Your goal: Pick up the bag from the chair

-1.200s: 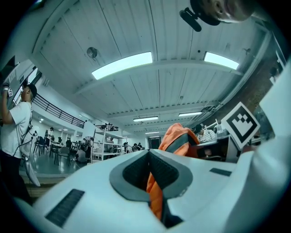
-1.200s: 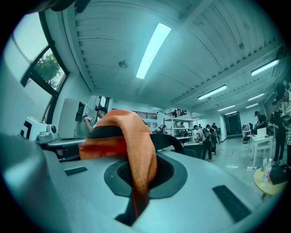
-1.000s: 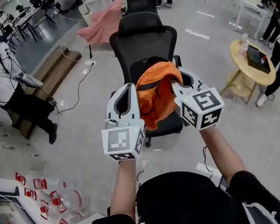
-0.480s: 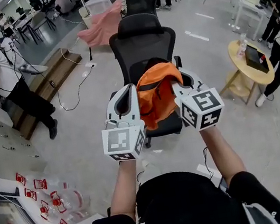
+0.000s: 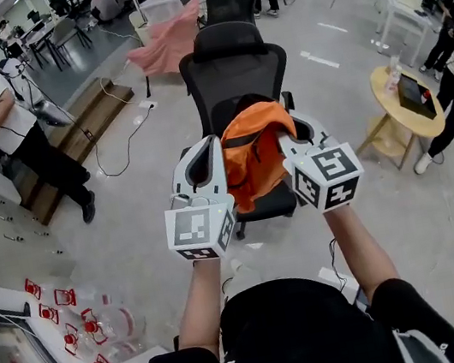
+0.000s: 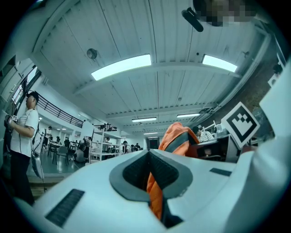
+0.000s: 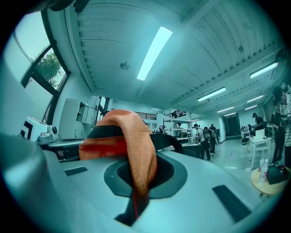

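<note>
Head view: bag (image 5: 255, 154) hangs between your two grippers, in front of the chair (image 5: 232, 62) back and over its seat. From there you can't tell if the bag's bottom is clear of the cushion. Left gripper (image 5: 209, 146) and right gripper (image 5: 290, 132) sit side by side at the bag's top corners.

Jaws only read in the gripper views: left jaws are closed on a fold of orange fabric, and right jaws are clamped on another fold, with a dark strap behind it.

Floor (image 5: 128, 211) is pale and glossy, open on both sides of the chair.

Edges: round worktop (image 5: 396, 103) at right, person (image 5: 2, 112) and wooden steps (image 5: 85, 114) at left, pink cloth (image 5: 168, 43) behind the chair — all well apart from the bag.
</note>
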Demonstrator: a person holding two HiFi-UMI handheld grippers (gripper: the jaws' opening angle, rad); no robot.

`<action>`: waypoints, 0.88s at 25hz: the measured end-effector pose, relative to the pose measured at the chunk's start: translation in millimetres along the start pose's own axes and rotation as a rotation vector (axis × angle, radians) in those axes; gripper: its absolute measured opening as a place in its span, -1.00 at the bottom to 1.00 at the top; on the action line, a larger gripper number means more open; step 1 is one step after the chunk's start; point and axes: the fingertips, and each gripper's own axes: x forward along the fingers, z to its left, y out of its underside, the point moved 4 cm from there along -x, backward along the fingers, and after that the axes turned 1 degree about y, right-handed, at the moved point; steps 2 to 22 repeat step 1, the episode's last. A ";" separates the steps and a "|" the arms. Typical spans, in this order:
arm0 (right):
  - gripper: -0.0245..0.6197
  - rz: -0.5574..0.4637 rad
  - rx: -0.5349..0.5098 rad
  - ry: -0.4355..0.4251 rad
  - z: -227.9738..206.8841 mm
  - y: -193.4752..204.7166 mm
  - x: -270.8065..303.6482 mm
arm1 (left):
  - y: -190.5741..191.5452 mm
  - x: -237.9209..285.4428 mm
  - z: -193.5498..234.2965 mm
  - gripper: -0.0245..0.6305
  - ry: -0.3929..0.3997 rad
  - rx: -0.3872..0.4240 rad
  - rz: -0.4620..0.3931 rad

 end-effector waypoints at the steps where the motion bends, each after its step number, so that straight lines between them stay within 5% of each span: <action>1: -0.91 0.001 0.001 0.000 1.4 0.0 -0.2 | -0.3 -1.0 0.6 -0.90 0.000 -0.001 0.000; 22: -0.91 0.001 0.001 0.000 1.4 0.0 -0.2 | -0.3 -1.0 0.6 -0.90 0.000 -0.001 0.000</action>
